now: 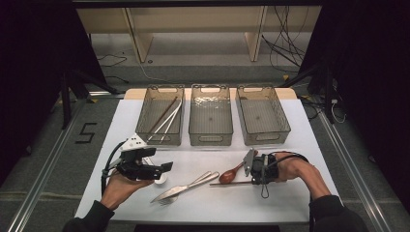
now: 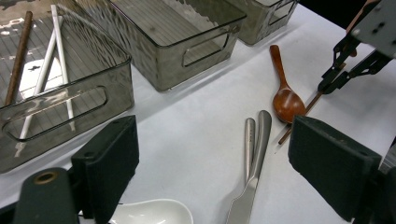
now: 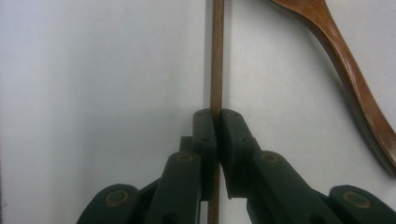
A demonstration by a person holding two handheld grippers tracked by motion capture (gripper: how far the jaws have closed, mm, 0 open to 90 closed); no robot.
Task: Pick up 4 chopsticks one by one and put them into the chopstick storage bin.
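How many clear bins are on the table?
3, in a row along the table's far side: left bin holding chopsticks, middle bin and right bin looking empty.

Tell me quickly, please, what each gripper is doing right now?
Left gripper: open, holding nothing.
Right gripper: shut on the thin brown wooden chopstick.

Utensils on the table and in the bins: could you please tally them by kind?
Chopsticks: 4 (3 in the left bin, 1 chopstick in the right tongs)
Wooden spoon: 1
White spoon: 1
Metal cutlery: 2
Total: 8
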